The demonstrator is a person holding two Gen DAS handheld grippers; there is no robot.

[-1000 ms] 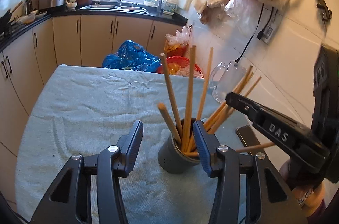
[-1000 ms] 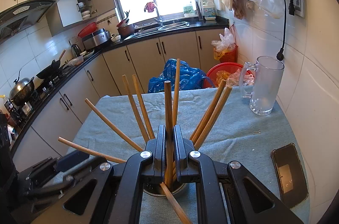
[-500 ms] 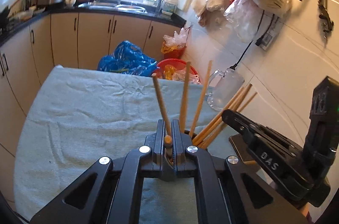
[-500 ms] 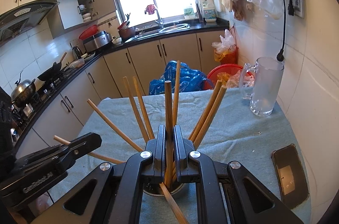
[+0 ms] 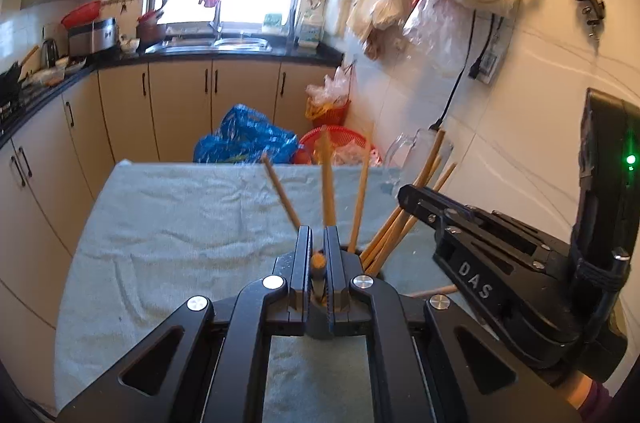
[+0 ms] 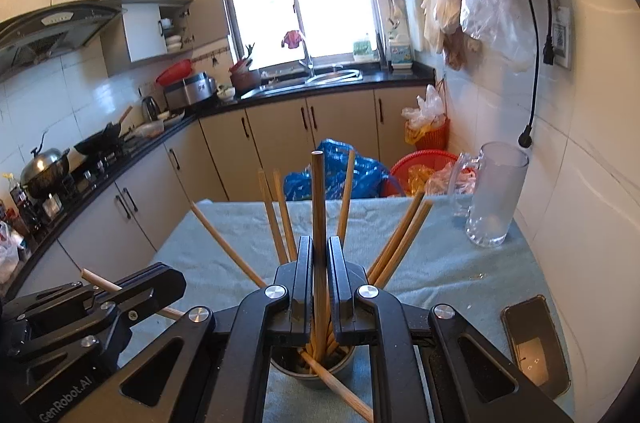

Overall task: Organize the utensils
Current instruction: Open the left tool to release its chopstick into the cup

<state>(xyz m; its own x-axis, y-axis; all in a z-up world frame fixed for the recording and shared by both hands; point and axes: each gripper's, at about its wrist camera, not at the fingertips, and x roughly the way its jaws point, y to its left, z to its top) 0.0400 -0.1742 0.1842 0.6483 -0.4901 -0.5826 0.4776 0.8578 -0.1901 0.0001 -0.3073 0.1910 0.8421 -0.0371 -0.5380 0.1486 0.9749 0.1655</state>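
Note:
Several wooden chopsticks (image 6: 400, 235) fan out of a grey cup (image 6: 312, 369) on the towel-covered table (image 6: 432, 263). My right gripper (image 6: 319, 255) is shut on one upright chopstick (image 6: 318, 199) just above the cup. In the left wrist view my left gripper (image 5: 318, 251) is shut on the end of another chopstick (image 5: 318, 260), and its jaws hide most of the cup. The right wrist view shows the left gripper (image 6: 160, 283) at lower left, with its chopstick (image 6: 94, 279) sticking out sideways. The right gripper (image 5: 424, 203) reaches in from the right in the left wrist view.
A glass mug (image 6: 494, 195) stands at the table's far right by the tiled wall. A dark phone (image 6: 534, 339) lies near the right edge. Beyond the table are a blue bag (image 6: 340, 171), red baskets (image 6: 424, 167) and kitchen cabinets. Bags hang on the right wall.
My left gripper went from open beside the cup to shut on a chopstick end, then rose a little with it. The right gripper kept its grip and stayed put.

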